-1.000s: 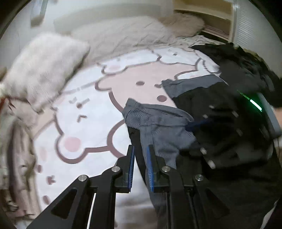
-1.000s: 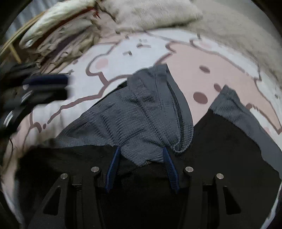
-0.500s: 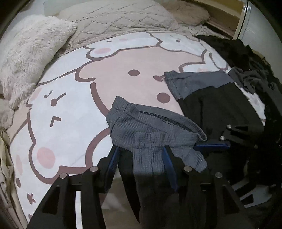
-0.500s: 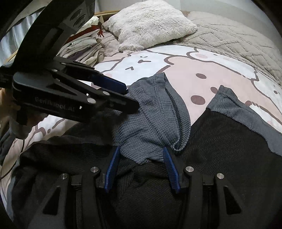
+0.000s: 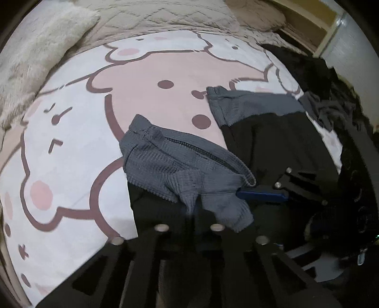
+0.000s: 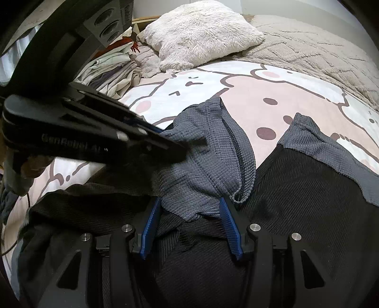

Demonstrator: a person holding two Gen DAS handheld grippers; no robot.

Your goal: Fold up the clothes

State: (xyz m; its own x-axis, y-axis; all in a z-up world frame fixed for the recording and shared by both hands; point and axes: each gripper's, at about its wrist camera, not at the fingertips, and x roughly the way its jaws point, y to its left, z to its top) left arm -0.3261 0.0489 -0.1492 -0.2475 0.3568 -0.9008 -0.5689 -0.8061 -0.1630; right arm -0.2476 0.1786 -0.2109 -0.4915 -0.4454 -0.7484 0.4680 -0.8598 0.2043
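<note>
On bed | left claw pinching grey collar | right claw agape

This place is a bedroom in a home. A bed takes almost all of both views, and it is covered by a sheet with big pink and white cartoon animals. At the far end lie a fluffy white pillow and a beige knitted blanket. On the left of the bed stands a pile of folded laundry. Far right, a wooden shelf is visible.
</note>
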